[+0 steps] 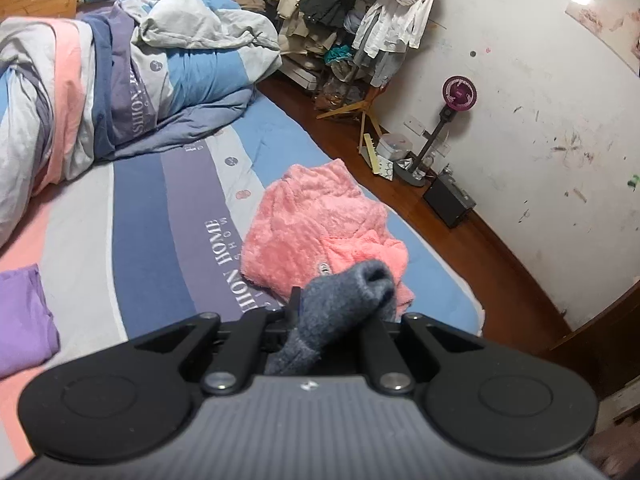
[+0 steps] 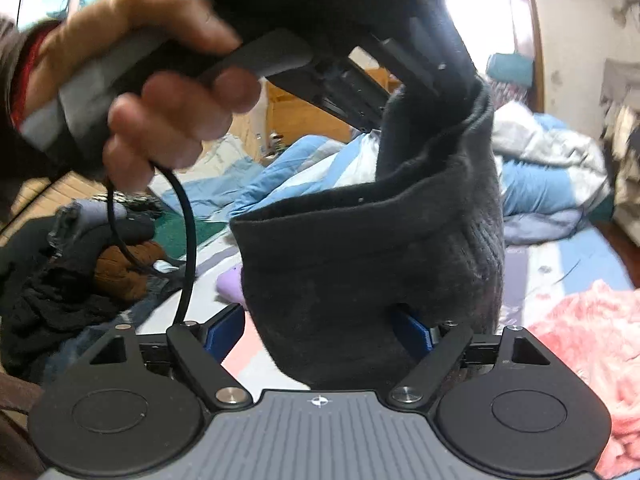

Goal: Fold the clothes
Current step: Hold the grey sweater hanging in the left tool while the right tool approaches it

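Note:
A dark grey sock (image 1: 340,312) is pinched in my left gripper (image 1: 334,320), its bunched end sticking up between the fingers, held above the bed. In the right wrist view the same sock (image 2: 368,264) hangs stretched from the left gripper (image 2: 420,60) above down over my right gripper (image 2: 320,336). The right gripper's blue pads (image 2: 224,332) stand wide apart, with the sock's lower end draped between them. A pink fluffy garment (image 1: 320,224) lies crumpled on the striped bedsheet (image 1: 160,216), also showing in the right wrist view (image 2: 580,344).
A purple folded garment (image 1: 24,320) lies at the bed's left. A rumpled duvet (image 1: 100,80) fills the bed's far end. A clothes rack (image 1: 352,32), a purple fan (image 1: 458,94) and a black box (image 1: 448,200) stand by the wall. Dark clothes (image 2: 60,280) are piled at the left.

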